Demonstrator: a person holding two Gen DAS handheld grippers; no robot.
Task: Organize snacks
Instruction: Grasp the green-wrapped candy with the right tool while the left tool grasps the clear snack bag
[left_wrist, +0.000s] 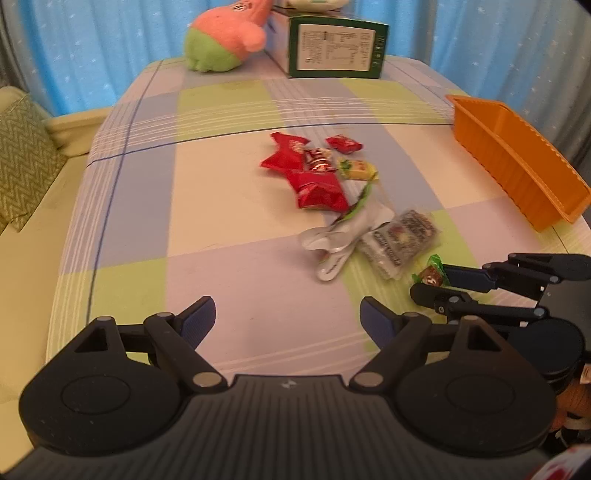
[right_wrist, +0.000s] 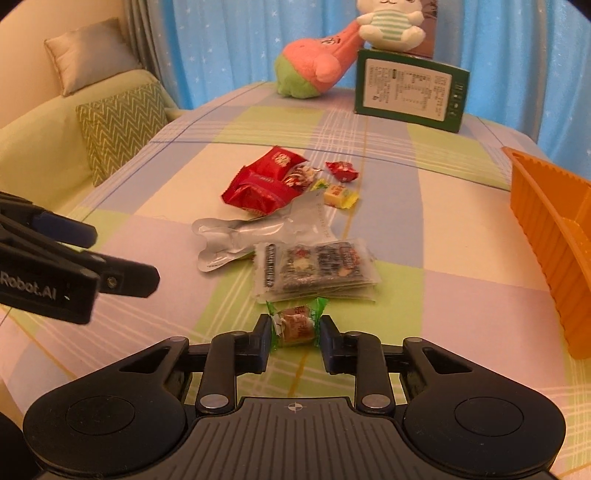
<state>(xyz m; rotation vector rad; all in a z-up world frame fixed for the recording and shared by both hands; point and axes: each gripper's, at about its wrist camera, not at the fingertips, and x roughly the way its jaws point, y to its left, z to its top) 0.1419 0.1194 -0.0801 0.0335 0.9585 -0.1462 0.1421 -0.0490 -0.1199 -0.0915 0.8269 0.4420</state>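
My right gripper is shut on a small green-wrapped candy, its pads pressing both sides; the same candy shows between its fingers in the left wrist view. Just beyond lies a clear packet with dark print, then a silver pouch, several red snack packs and a yellow candy. My left gripper hangs open over bare tablecloth, with nothing between its fingers, to the left of the right gripper. An orange basket stands on the right.
A green box and plush toys sit at the table's far end before a blue curtain. A sofa with a zigzag cushion lies off the table's left edge. The orange basket lines the right edge.
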